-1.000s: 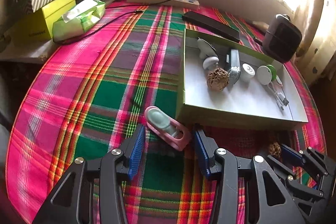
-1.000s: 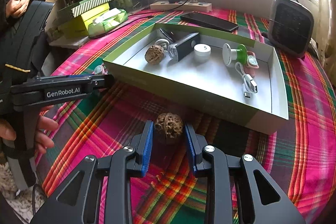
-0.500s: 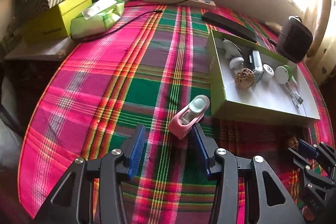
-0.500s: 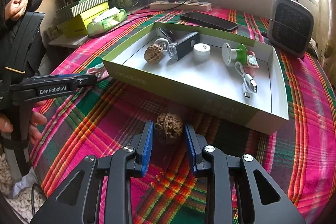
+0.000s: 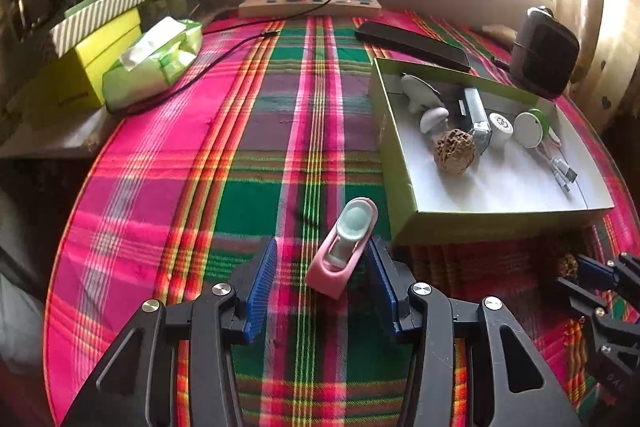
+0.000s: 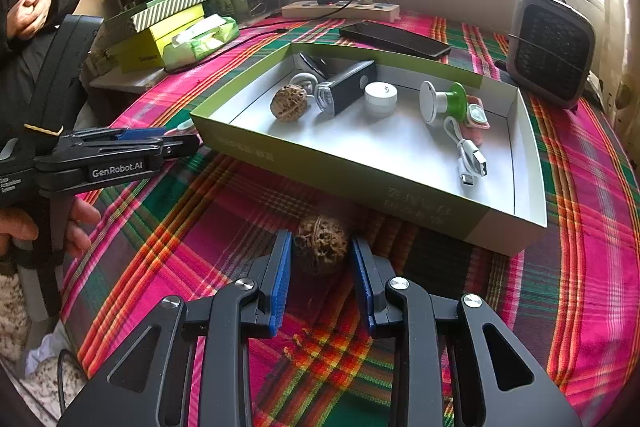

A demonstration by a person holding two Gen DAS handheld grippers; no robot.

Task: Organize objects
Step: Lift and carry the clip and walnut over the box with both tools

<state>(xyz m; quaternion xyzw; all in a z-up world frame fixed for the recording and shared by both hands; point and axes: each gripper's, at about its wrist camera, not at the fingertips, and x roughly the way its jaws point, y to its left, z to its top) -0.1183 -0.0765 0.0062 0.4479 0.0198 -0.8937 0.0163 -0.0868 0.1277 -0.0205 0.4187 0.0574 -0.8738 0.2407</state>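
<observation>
Since a second ago the pink clip (image 5: 342, 251) has swung from lying crosswise to pointing away, and now leans against the right finger of the left gripper (image 5: 320, 281). Those jaws stand wide, gripping nothing.

The right gripper (image 6: 320, 275) brackets the walnut (image 6: 320, 245) on the cloth (image 5: 240, 155), just short of the box (image 6: 340, 163); its jaws look near the shell, but whether they pinch it I cannot tell.

Risks, as I judge them: the clip is smooth, hard plastic, tapered and off-centre, so closing may squirt it sideways. The walnut is round, ridged and rigid; a glancing squeeze could roll it away. The woven plaid cloth may bunch.
</observation>
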